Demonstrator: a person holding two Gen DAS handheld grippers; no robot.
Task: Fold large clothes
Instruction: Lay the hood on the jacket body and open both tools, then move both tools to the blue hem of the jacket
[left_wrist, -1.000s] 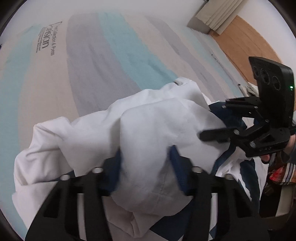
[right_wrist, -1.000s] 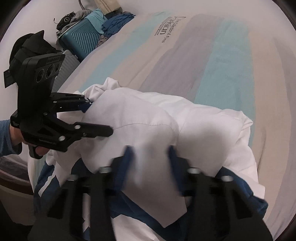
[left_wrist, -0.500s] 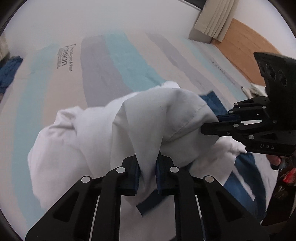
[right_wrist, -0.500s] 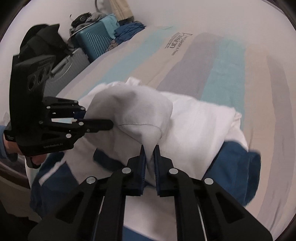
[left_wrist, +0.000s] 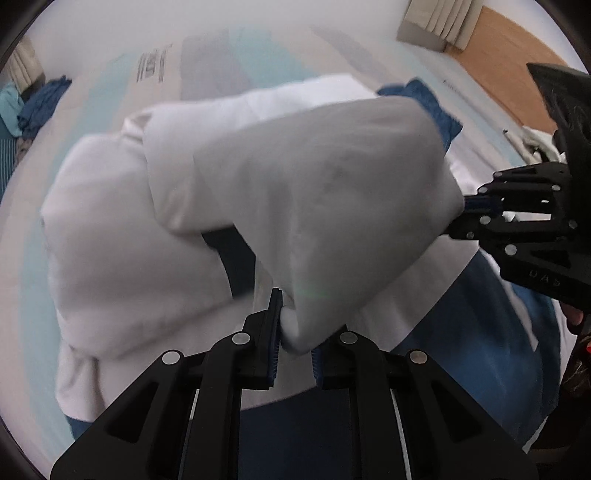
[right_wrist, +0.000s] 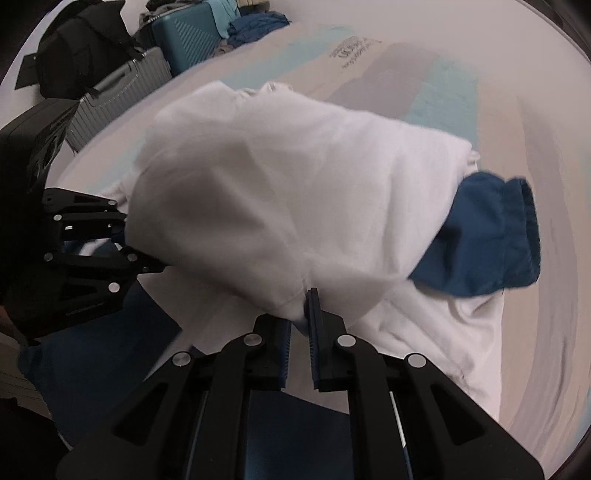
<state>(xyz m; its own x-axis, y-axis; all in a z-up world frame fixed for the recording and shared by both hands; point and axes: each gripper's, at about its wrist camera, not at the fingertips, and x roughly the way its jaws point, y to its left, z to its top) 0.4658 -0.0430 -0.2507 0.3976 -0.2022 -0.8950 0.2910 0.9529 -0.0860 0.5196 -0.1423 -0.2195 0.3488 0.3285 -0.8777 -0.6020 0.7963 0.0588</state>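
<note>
Right gripper, body: embossed "DAS". Mattress: dark printed label, blurred, unreadable in both views.

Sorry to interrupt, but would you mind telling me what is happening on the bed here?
A person is folding a large white and blue garment on a striped mattress, with a handheld gripper in each hand. The left gripper and the right gripper are each pinching a fold of the white fabric and holding it raised above the rest of the garment, which lies bunched on the mattress. A blue sleeve sticks out to one side. The fold is not yet laid down.
</note>
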